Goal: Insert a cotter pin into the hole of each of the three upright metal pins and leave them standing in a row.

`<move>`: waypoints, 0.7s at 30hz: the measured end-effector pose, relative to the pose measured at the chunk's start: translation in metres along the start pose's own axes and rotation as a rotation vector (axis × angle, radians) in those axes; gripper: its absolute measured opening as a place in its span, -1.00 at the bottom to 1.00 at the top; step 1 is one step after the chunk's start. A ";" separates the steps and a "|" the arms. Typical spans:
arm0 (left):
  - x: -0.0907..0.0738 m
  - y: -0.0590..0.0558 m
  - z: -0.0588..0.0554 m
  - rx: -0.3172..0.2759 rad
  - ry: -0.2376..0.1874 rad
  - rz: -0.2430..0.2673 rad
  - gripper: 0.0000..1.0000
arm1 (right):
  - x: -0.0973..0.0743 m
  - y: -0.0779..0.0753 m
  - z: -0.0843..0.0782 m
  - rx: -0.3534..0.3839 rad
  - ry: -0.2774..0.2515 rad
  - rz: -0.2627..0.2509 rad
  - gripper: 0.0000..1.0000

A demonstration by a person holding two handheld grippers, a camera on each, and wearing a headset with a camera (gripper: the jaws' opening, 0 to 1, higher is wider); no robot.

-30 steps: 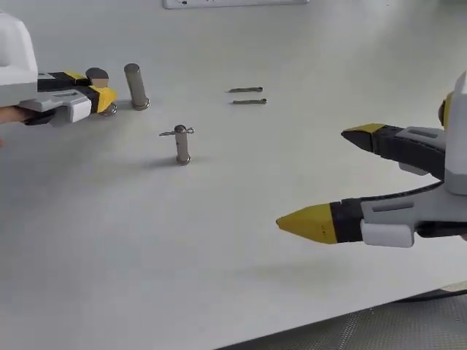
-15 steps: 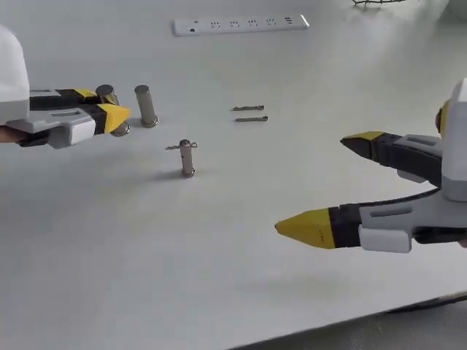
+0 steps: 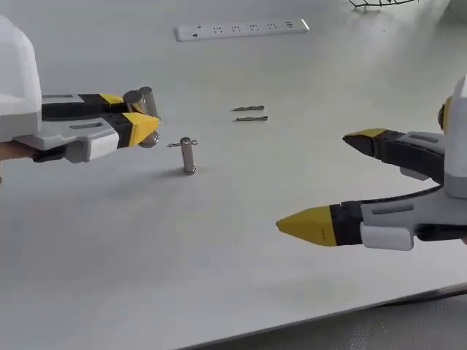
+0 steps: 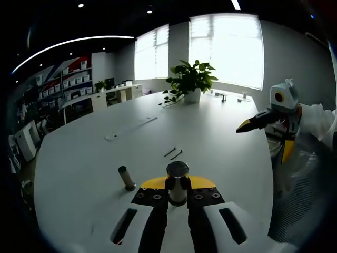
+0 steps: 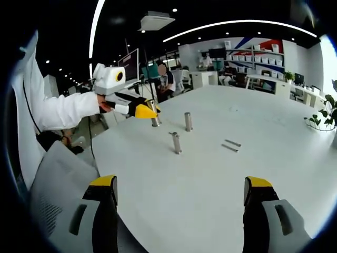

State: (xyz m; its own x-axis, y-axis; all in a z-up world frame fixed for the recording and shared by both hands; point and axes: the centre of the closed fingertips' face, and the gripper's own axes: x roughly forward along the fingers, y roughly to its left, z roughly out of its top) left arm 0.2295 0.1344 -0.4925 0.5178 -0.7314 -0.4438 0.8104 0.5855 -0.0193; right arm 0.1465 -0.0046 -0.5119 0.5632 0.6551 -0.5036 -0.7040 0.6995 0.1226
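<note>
My left gripper (image 3: 139, 109) is shut on a plain metal pin (image 3: 133, 98), which it holds upright between its yellow tips (image 4: 177, 183). A second plain pin (image 3: 149, 93) stands just behind it, and stands apart to the left in the left gripper view (image 4: 126, 178). A third pin (image 3: 188, 155) stands nearer to me with a cotter pin through its top (image 5: 176, 142). Two loose cotter pins (image 3: 250, 114) lie side by side on the table farther right. My right gripper (image 3: 314, 181) hovers open and empty at the right, well away from the pins (image 5: 181, 190).
The white table (image 3: 219, 248) has its front edge close at the bottom right. A white power strip (image 3: 241, 29) lies at the far side. A potted plant (image 4: 190, 79) stands on the table's far end in the left gripper view.
My left gripper has carried its pin to the right, up against the other plain pin. The right gripper has stayed where it was.
</note>
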 end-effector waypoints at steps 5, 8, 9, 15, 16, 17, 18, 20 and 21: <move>0.011 -0.025 -0.014 0.015 0.028 -0.053 -0.78 | -0.005 0.002 -0.004 0.004 0.000 -0.004 0.97; 0.018 -0.049 -0.020 0.032 0.052 -0.081 -0.78 | -0.008 0.002 -0.007 0.008 0.001 -0.011 0.97; 0.020 -0.051 -0.023 0.034 0.058 -0.086 -0.78 | -0.009 0.001 -0.008 0.011 0.002 -0.015 0.97; 0.039 -0.064 -0.042 0.028 0.103 -0.100 -0.78 | -0.011 0.000 -0.012 0.023 0.006 -0.022 0.97; 0.041 -0.065 -0.043 0.011 0.113 -0.101 -0.78 | -0.011 -0.002 -0.014 0.025 0.006 -0.023 0.97; 0.044 -0.065 -0.044 0.007 0.108 -0.098 -0.78 | -0.011 -0.002 -0.014 0.026 0.006 -0.023 0.97; 0.046 -0.066 -0.044 0.009 0.104 -0.096 -0.78 | -0.010 -0.002 -0.015 0.029 0.007 -0.023 0.97; 0.051 -0.065 -0.043 0.003 0.100 -0.081 -0.78 | -0.010 -0.002 -0.016 0.032 0.008 -0.023 0.97; 0.054 -0.065 -0.042 0.003 0.101 -0.073 -0.78 | -0.010 -0.003 -0.016 0.033 0.007 -0.023 0.97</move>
State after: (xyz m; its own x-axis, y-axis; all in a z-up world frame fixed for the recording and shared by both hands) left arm 0.1927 0.0717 -0.5530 0.4269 -0.7333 -0.5292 0.8462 0.5304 -0.0523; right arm 0.1356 -0.0178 -0.5211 0.5754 0.6370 -0.5129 -0.6766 0.7231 0.1391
